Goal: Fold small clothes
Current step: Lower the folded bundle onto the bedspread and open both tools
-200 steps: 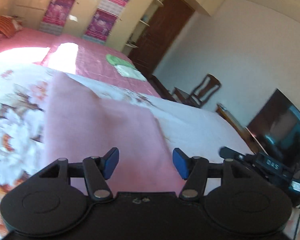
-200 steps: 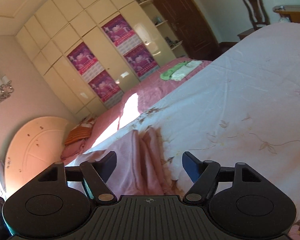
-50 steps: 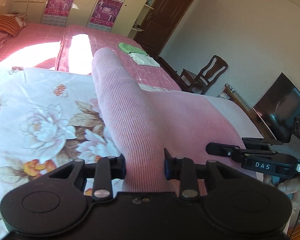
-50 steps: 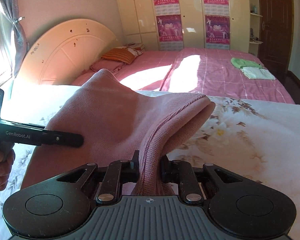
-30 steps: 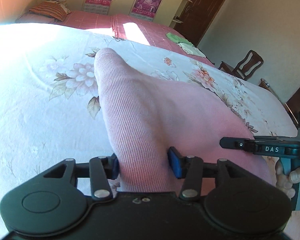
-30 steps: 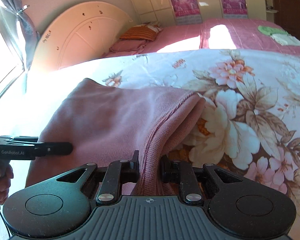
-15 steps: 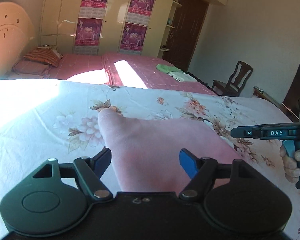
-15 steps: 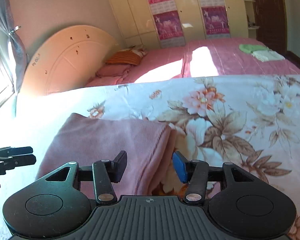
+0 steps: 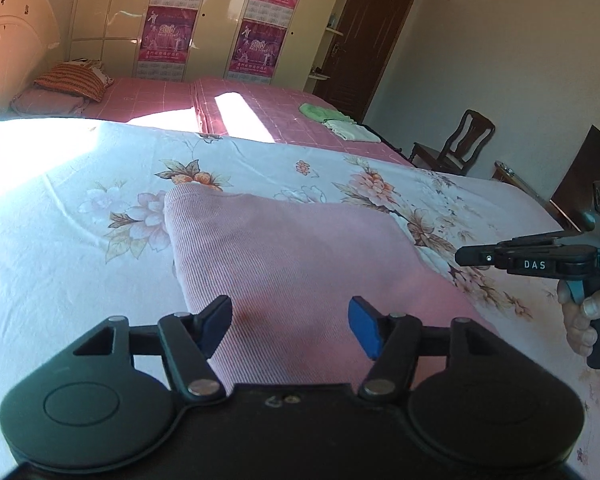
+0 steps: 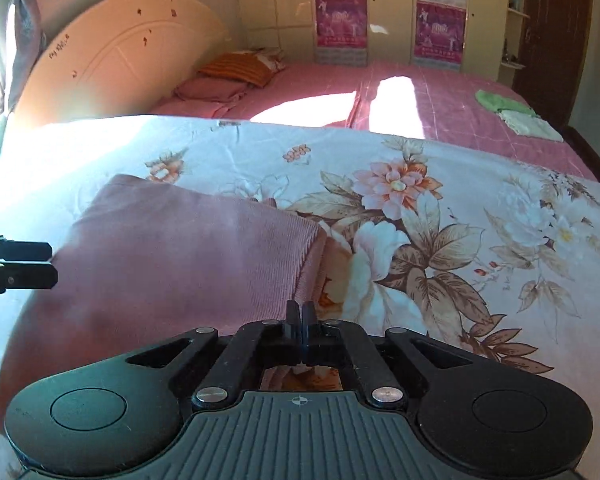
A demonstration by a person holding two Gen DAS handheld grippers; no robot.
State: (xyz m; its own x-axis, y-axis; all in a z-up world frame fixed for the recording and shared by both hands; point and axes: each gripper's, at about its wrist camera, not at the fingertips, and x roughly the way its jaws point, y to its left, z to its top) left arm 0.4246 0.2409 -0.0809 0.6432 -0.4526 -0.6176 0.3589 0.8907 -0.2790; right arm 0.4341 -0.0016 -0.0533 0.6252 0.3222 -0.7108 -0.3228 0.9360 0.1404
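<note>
A pink ribbed garment (image 9: 292, 256) lies folded flat on the floral bedsheet (image 9: 60, 240). My left gripper (image 9: 290, 316) hovers just above its near edge. The jaws stand apart and are closing, with cloth under them and neither blue pad pressing on it. In the right wrist view the garment (image 10: 188, 256) lies left of centre. My right gripper (image 10: 300, 312) is shut with nothing between its fingers, above the garment's near right corner. Each gripper shows in the other's view: the right gripper (image 9: 460, 258) held by a hand (image 9: 584, 320), the left gripper (image 10: 52, 263) at the left edge.
Behind the floral bed stands a second bed with a pink cover (image 9: 172, 96), a striped pillow (image 10: 240, 66) and a curved headboard (image 10: 120, 64). Folded green cloth (image 9: 320, 111) and white cloth (image 9: 352, 130) lie on it. A wooden chair (image 9: 464, 140) stands by the right wall.
Both grippers have let go of the pink garment, which now lies flat on the bed, and have drawn back and up. The right jaws have shut empty; the left jaws have narrowed slightly.
</note>
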